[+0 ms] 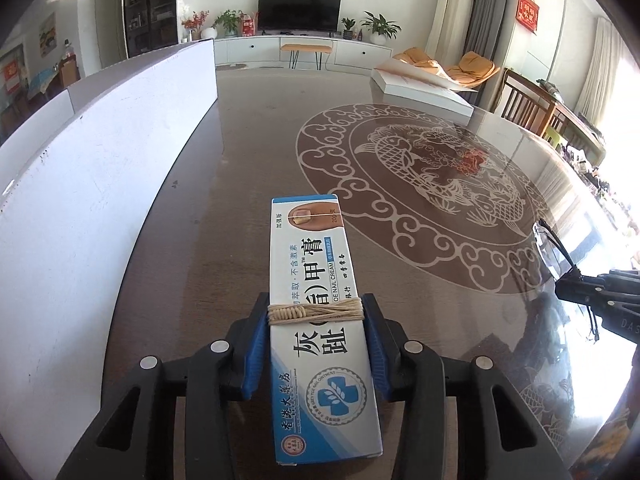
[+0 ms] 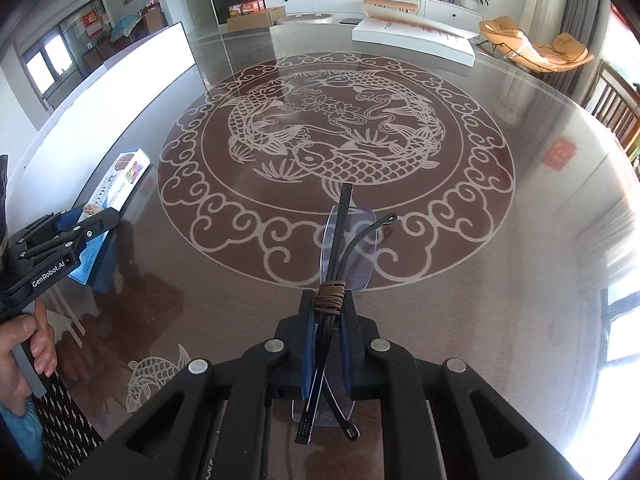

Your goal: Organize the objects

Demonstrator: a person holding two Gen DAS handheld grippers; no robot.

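Left wrist view: the left gripper point(image 1: 316, 316), black with blue pads, is clamped on a long white-and-blue cardboard cream box point(image 1: 320, 304) bound with a loop of pale twine point(image 1: 316, 313); the box points forward over the glossy brown round table point(image 1: 248, 128) with a pale fish medallion (whether its far end touches the tabletop I cannot tell). A white board point(image 1: 100, 160) stands along the table's left edge. Right wrist view: the right gripper point(image 2: 327, 316) is closed on folded rimless glasses with thin black arms point(image 2: 340, 248), tied with brown cord point(image 2: 330, 295), their lens projecting ahead. A hand point(image 2: 28, 344) grips the left tool's handle.
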